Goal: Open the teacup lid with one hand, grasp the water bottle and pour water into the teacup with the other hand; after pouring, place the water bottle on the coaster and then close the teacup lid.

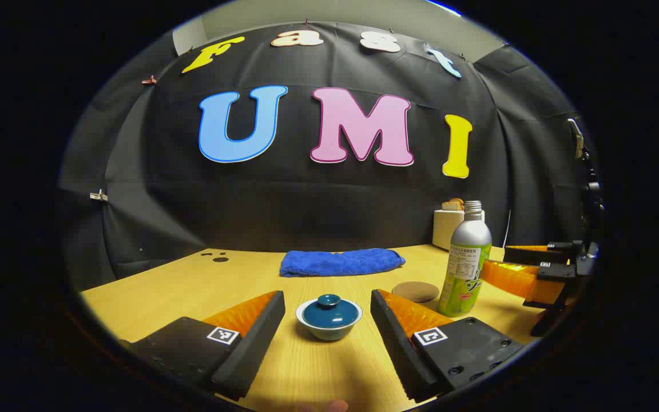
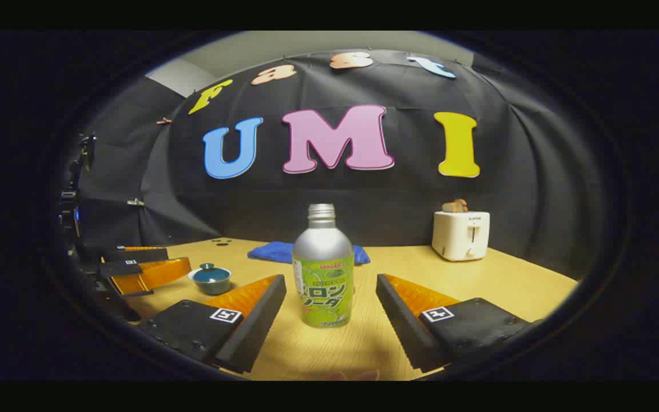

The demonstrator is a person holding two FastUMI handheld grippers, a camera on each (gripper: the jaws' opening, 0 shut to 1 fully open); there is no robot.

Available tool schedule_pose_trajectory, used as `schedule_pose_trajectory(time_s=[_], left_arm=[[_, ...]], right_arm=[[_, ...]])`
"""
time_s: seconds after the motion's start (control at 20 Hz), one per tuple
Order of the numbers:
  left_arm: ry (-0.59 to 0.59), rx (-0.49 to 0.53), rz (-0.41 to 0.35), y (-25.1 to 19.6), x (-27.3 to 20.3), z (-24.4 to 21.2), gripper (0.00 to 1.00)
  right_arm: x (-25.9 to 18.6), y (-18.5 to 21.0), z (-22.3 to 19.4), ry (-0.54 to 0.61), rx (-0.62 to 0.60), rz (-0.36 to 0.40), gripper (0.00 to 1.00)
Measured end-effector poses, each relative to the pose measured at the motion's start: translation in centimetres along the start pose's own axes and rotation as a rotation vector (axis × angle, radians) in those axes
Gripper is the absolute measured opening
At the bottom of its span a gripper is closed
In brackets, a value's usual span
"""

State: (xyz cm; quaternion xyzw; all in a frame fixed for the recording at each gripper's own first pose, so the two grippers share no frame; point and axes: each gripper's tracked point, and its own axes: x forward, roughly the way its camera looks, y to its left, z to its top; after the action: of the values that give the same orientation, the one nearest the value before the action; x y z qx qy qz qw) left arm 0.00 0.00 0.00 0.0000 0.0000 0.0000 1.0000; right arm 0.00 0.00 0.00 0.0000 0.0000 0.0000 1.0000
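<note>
Left gripper (image 1: pixel 328 320) spread wide, 2 fingers flanking the lidded teacup (image 1: pixel 329 317), untouched. Right gripper (image 2: pixel 331 306) likewise open around the upright water bottle (image 2: pixel 323 269), seemingly no contact. Coaster (image 1: pixel 415 291) lies just beside bottle on wooden table (image 1: pixel 192 280).

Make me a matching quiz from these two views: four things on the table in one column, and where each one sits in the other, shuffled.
Things:
1. teacup
2. water bottle
3. blue towel
4. toaster

Places:
A. at the back right corner of the table, bread sticking out of the top
B. lid on, in front of the open left gripper
C. folded, lying near the back wall
D. upright, in front of the open right gripper

Pairs: 1-B, 2-D, 3-C, 4-A
</note>
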Motion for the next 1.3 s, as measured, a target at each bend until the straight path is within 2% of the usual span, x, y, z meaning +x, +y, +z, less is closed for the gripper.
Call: schedule_pose_trajectory(time_s=[0.7, 0.9, 1.05, 1.15, 1.3], left_arm=[[-0.004, 0.005, -0.031, -0.1, 0.0, 0.0, 0.95], [0.004, 0.007, -0.105, -0.2, -0.3, -0.1, 0.95], [0.06, 0.01, -0.093, 0.4, 0.6, -1.0, 0.9], [0.092, 0.019, -0.079, 0.8, 2.9, -0.9, 0.89], [0.109, 0.046, -0.089, 0.9, 3.8, -1.3, 0.89]], right_arm=[[0.0, -0.3, -0.2, 0.01, -0.001, -0.01, 0.98], [0.0, -0.3, -0.2, 0.01, -0.001, -0.011, 0.98], [0.0, -0.3, -0.2, 0.01, -0.001, -0.011, 0.98], [0.0, -0.3, -0.2, 0.01, -0.001, -0.011, 0.98], [0.1, -0.3, -0.2, 0.01, 0.0, -0.012, 0.98]])
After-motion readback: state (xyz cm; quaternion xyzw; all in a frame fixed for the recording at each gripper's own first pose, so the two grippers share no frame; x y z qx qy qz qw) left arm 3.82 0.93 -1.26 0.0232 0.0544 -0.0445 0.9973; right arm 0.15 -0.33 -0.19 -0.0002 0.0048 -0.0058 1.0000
